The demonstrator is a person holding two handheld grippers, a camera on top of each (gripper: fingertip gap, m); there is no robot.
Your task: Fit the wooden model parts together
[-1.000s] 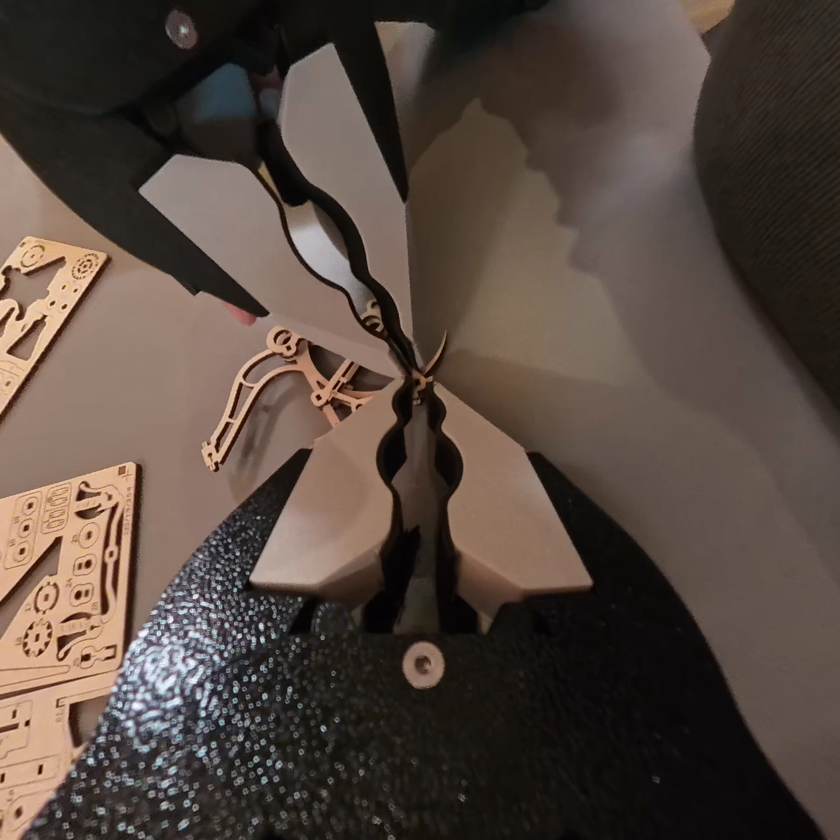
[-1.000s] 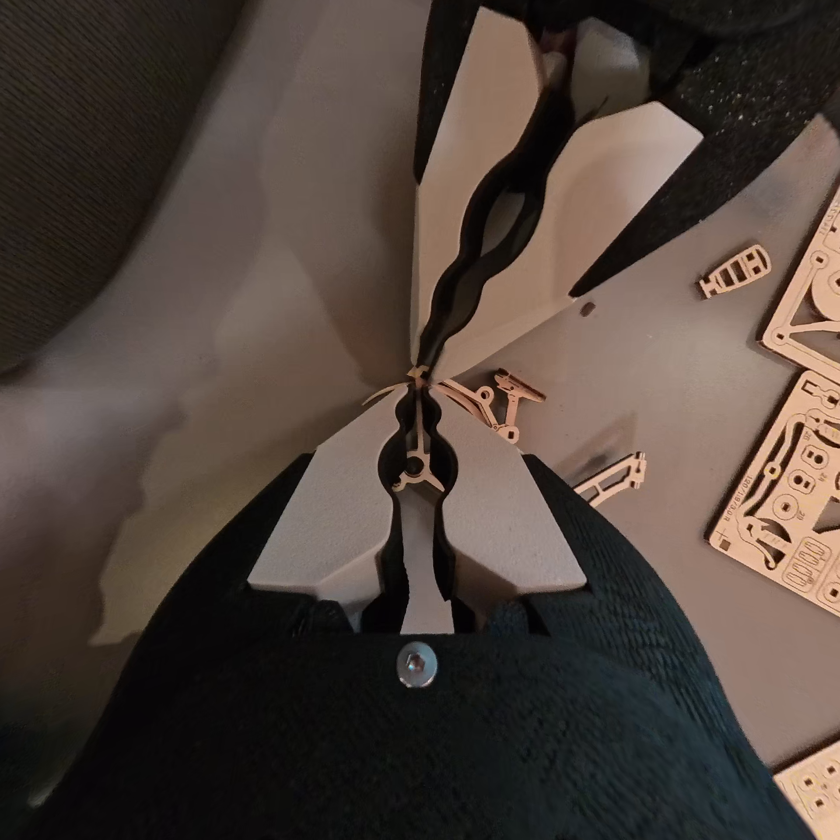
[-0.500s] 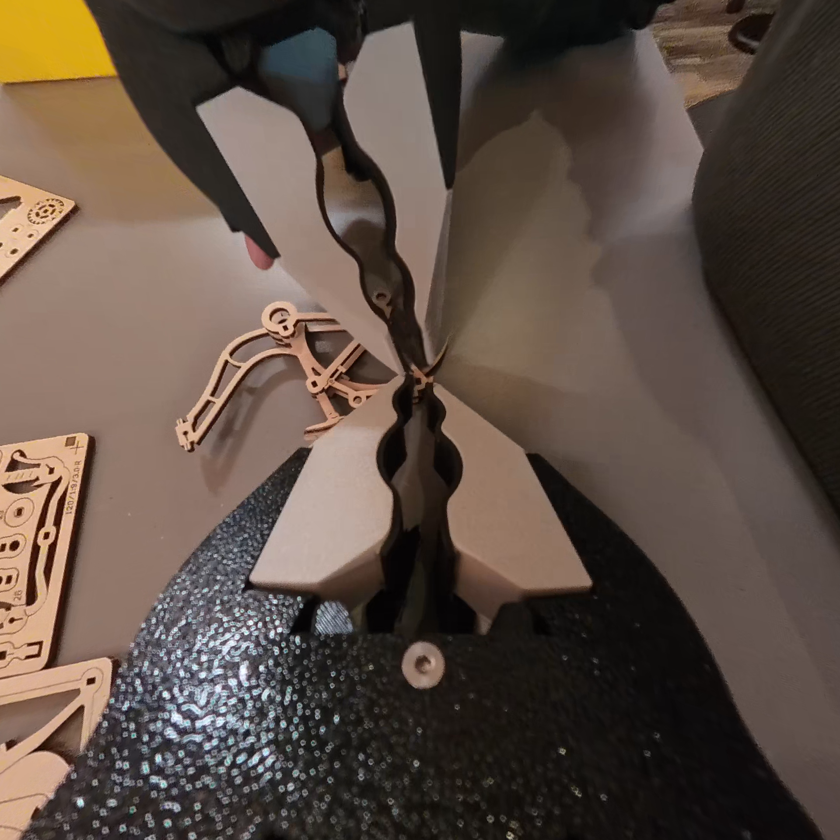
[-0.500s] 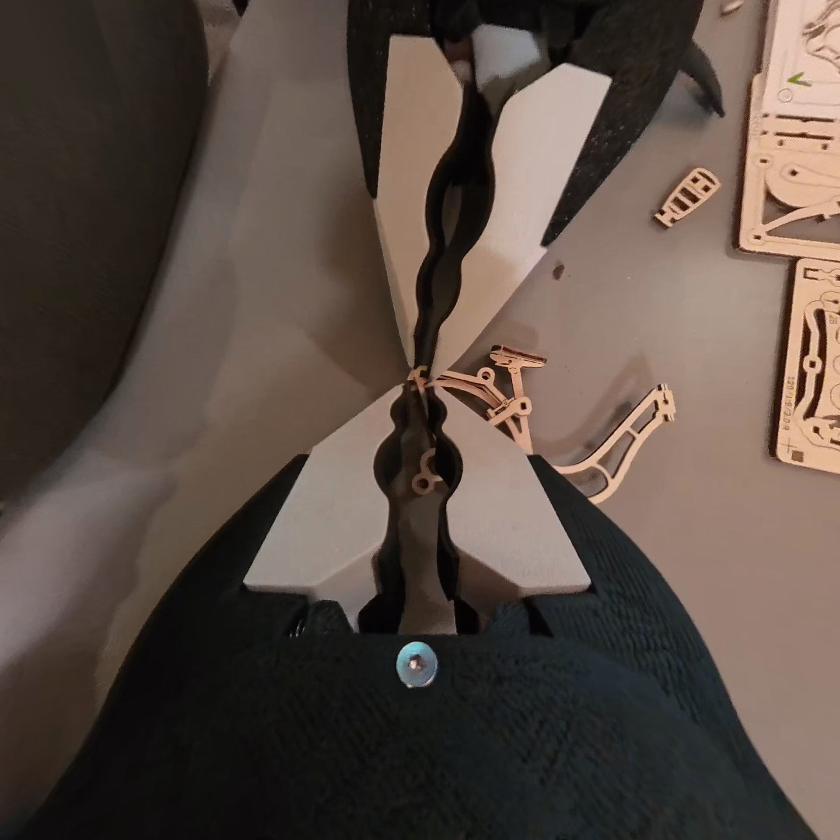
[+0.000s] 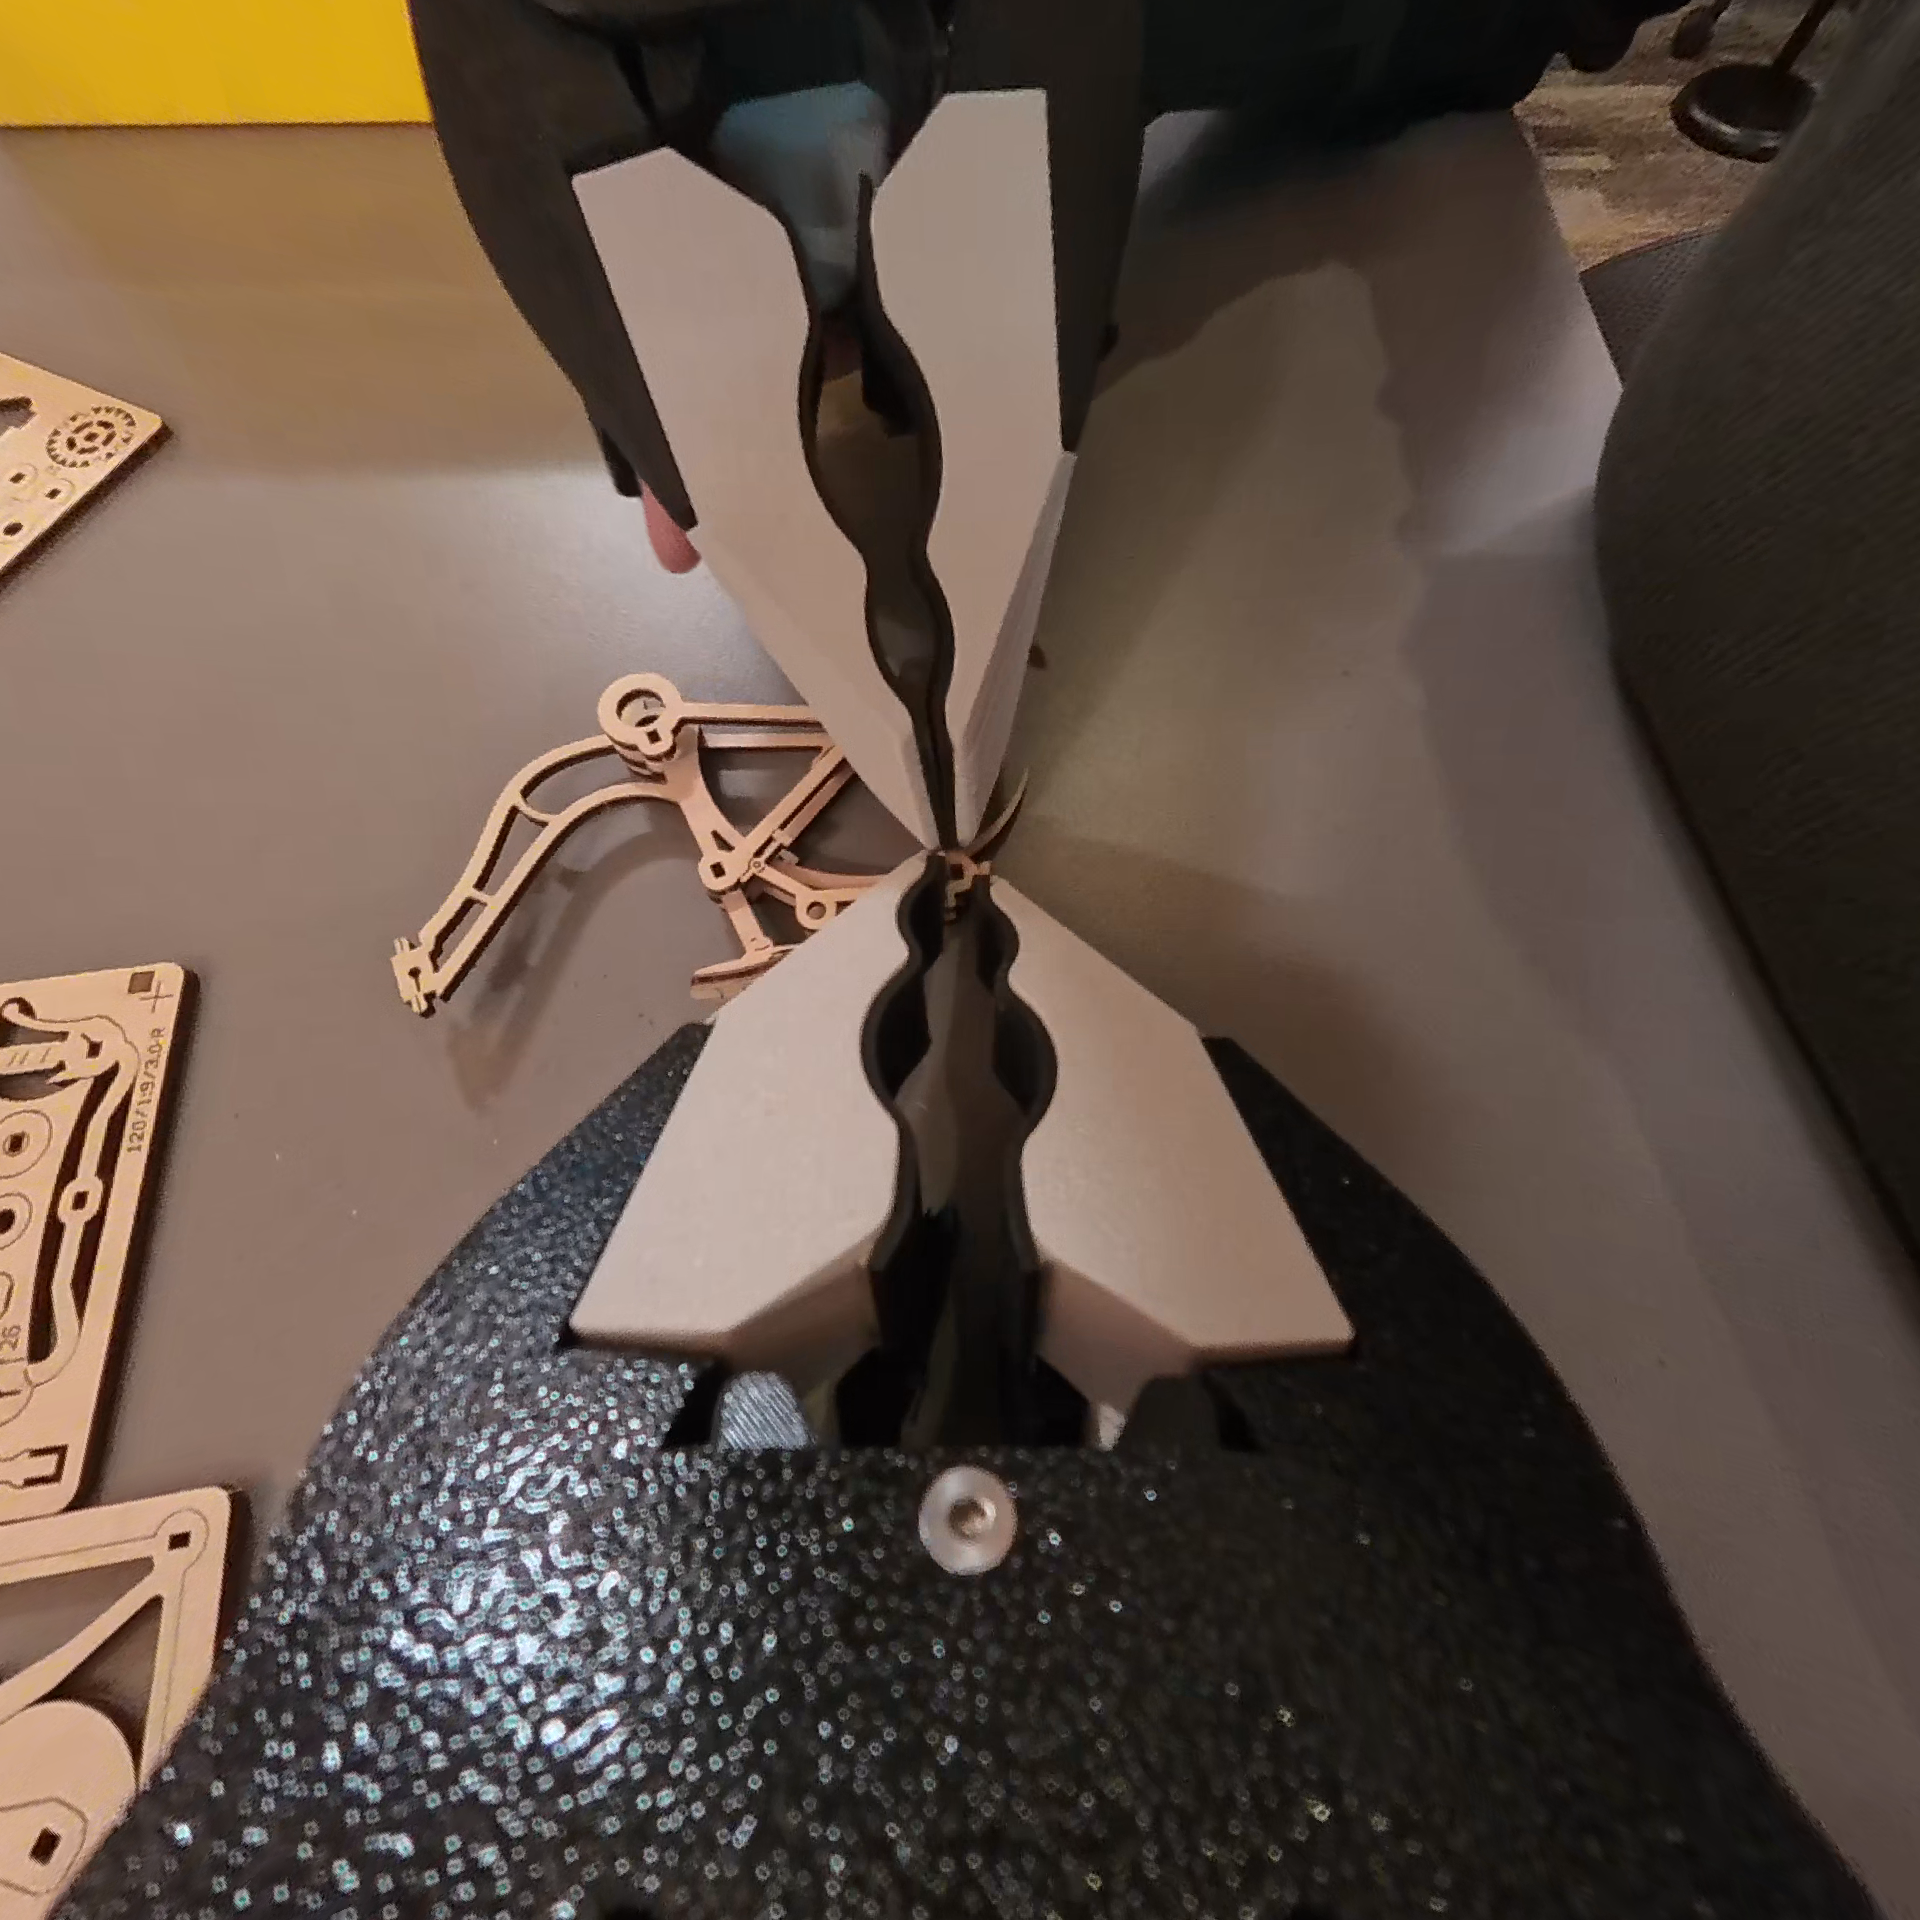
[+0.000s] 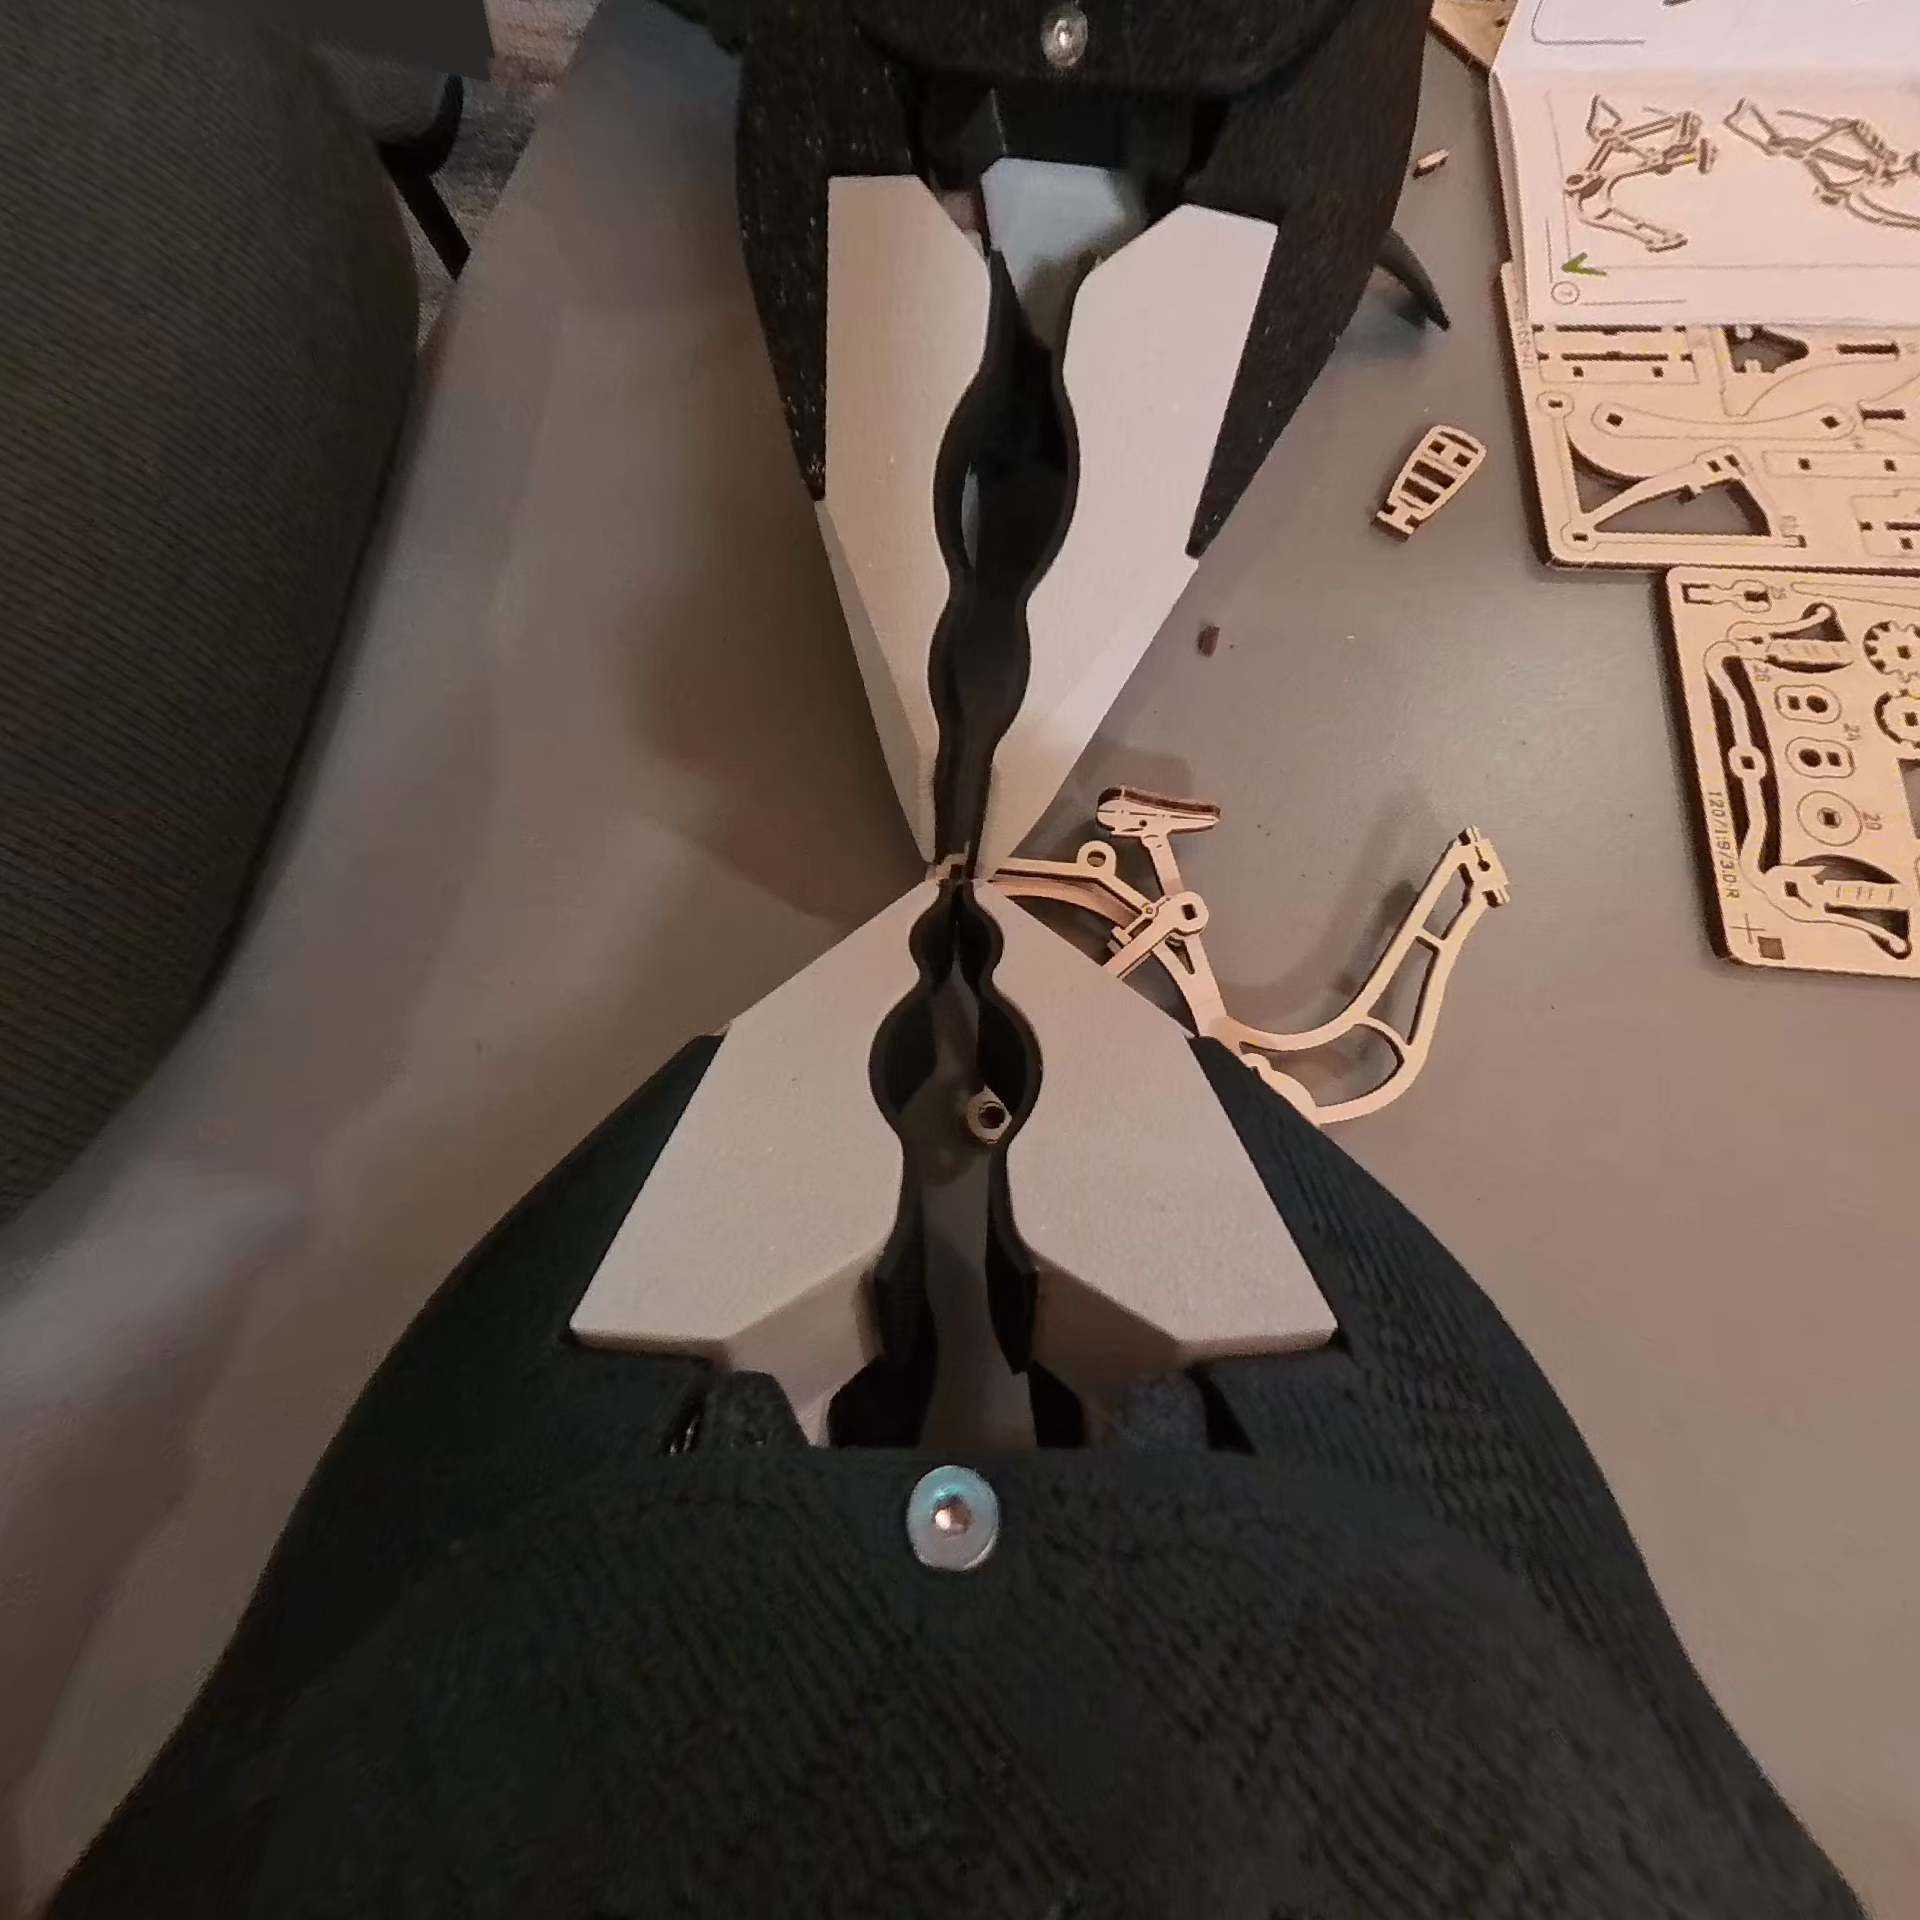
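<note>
A small wooden piece [image 5: 961, 871] sits pinched at the point where my two claws meet tip to tip, held above the grey table [image 5: 312, 644]; only its pale edge and a thin curved sliver show. My left claw [image 5: 954, 883] is closed on it from the near side in the left wrist view, fingers [image 5: 790, 1122] pressed together at their tips. My right claw [image 6: 951, 896] is likewise closed on the same piece [image 6: 951, 865] in the right wrist view, and a small round wooden part [image 6: 987, 1120] shows in the gap farther back between its pads. Just beside the meeting point, on the table, lies a partly assembled wooden frame [image 5: 623, 831] with a curved arm and thin struts; it appears again to the right in the right wrist view [image 6: 1299, 966]. Well apart lie laser-cut wooden sheets [image 6: 1808, 779], a loose slotted wooden part [image 6: 1423, 480] and a printed instruction sheet [image 6: 1714, 145]. Dark fabric [image 5: 1787, 623], apparently a chair, borders the table edge.
</note>
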